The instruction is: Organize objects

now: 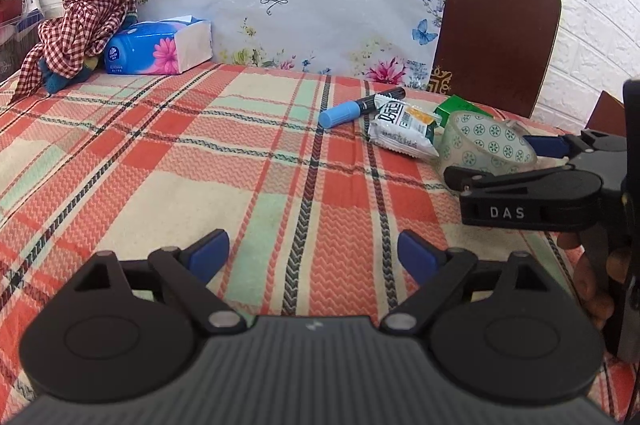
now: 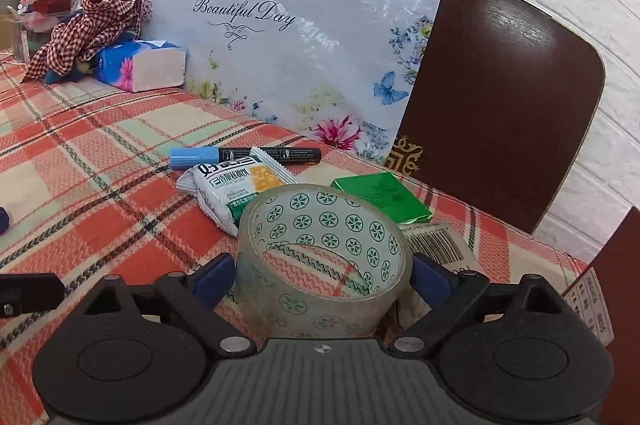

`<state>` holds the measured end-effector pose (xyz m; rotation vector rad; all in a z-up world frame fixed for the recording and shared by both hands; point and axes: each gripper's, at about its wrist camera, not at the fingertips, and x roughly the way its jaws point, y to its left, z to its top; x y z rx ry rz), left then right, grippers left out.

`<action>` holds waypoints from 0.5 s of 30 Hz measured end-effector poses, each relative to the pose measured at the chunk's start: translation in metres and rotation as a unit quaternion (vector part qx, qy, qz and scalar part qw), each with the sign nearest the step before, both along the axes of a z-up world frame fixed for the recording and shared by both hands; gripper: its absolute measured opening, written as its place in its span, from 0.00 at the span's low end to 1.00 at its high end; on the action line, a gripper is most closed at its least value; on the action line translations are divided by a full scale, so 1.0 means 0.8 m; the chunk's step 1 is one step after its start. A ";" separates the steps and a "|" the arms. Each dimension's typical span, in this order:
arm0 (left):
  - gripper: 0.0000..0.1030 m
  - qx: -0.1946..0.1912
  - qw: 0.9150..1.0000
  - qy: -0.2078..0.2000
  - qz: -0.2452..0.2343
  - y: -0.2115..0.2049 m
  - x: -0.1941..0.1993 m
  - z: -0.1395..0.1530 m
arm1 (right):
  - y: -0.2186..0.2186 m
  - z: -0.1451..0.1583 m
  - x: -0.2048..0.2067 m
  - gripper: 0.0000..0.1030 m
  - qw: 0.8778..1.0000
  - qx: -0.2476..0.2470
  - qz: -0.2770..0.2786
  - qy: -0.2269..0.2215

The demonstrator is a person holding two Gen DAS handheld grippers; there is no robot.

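Right wrist view: clear packing-tape roll with green flower-print core point(image 2: 324, 261) lies on the red, cream and mint plaid-covered surface point(image 2: 100, 185), tipped so its hole faces up and toward the camera; no long axis to speak of. It sits between the blue-padded fingers point(image 2: 218, 279) of the right gripper point(image 2: 326, 281). Left pad looks just off the roll's wall, right pad at or near it; contact can't be confirmed, so I read it as released, spread wide around the roll.

Behind the roll, touching or nearly so: white snack packet point(image 2: 236, 189), then a black marker with light-blue cap point(image 2: 240, 155), long axis running left-right, cap to the left. Green foil-wrapped box point(image 2: 380, 201) to the right rear, barcoded paper label point(image 2: 440, 245) beside the roll.

Left wrist view: left gripper point(image 1: 314, 255) spread apart, nothing between its fingers, over bare cloth. Wide free area to the left; floral "Beautiful Day" plastic-wrapped board point(image 1: 296, 5) closes off the back edge.
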<state>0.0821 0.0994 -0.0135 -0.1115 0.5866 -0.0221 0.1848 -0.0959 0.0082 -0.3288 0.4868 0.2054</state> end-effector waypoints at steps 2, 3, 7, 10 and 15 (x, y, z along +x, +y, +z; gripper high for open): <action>0.90 0.000 1.000 0.000 0.000 0.001 0.000 0.000 | -0.003 0.000 -0.016 0.89 1.000 0.006 0.014 0.007; 0.90 0.000 1.000 0.000 -0.001 0.001 0.000 0.000 | -0.005 0.000 -0.031 0.89 1.000 0.007 0.020 0.007; 0.90 0.004 1.000 0.002 -0.001 -0.001 0.001 0.000 | -0.019 -0.005 -0.122 0.90 0.999 -0.010 0.045 0.001; 0.90 0.012 1.000 0.004 -0.002 -0.003 0.001 0.000 | -0.042 -0.002 -0.202 0.90 0.999 -0.011 0.048 0.007; 0.90 0.045 0.999 0.018 -0.011 -0.019 0.002 0.002 | -0.095 -0.001 -0.285 0.90 1.000 -0.014 -0.020 0.003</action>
